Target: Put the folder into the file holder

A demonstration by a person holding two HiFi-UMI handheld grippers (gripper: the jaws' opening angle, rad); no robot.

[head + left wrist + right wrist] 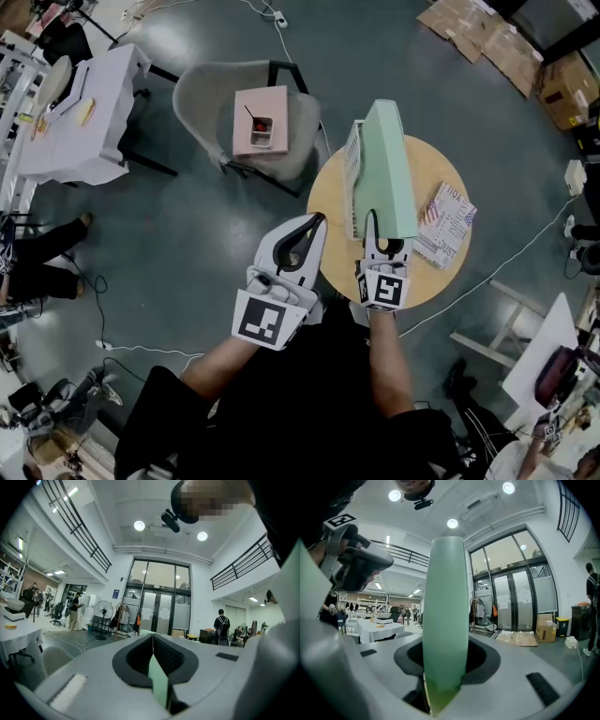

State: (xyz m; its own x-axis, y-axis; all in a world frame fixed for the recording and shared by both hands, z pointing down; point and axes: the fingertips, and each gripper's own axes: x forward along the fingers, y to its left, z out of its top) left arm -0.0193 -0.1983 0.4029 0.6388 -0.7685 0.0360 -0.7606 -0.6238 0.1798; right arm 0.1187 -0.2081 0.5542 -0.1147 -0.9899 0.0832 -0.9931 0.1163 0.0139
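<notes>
My right gripper (382, 234) is shut on the bottom edge of a pale green folder (389, 164). It holds the folder upright over the round wooden table (330, 202). In the right gripper view the folder (445, 616) rises out of the jaws (440, 686) and fills the middle. A white file holder (353, 176) stands on the table just left of the folder, close beside it. My left gripper (314, 223) hovers at the table's near left edge with its tips together. In its own view a thin green strip shows in the seam of the left gripper (153, 641); I cannot tell what it is.
A patterned booklet (446, 223) lies on the table's right side. A grey chair (202, 103) carrying a pink box (261, 120) stands behind the table. A white-covered table (89, 117) is at far left, flattened cardboard (483, 37) at top right, and cables cross the floor.
</notes>
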